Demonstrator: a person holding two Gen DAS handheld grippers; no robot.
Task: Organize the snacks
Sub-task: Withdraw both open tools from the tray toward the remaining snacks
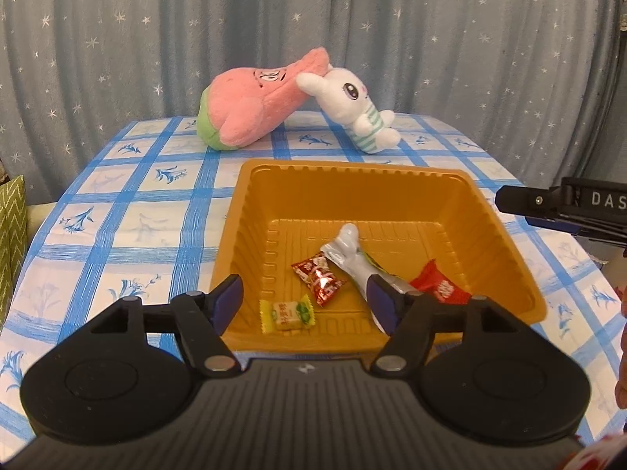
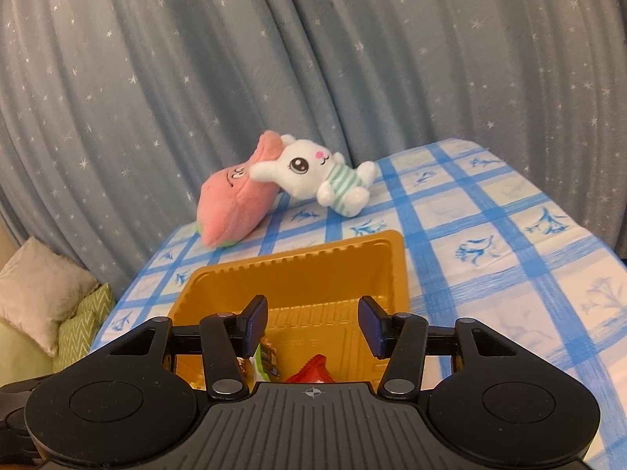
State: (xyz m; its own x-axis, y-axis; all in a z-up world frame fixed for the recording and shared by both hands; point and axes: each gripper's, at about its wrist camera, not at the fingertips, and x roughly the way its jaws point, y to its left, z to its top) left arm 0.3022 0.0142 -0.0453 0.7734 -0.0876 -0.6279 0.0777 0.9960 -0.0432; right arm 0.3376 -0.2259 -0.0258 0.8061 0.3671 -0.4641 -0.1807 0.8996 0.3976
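An orange plastic tray sits on the checked tablecloth. In it lie a yellow-green candy, a red foil candy, a silver-white packet and a red wrapper. My left gripper is open and empty, hovering at the tray's near edge. My right gripper is open and empty above the tray. The red wrapper and a green-edged packet show just below it. The right gripper's side also shows in the left wrist view.
A pink plush and a white bunny plush lie at the table's back edge, in front of a starry grey curtain. Green and beige cushions sit off the table's left side.
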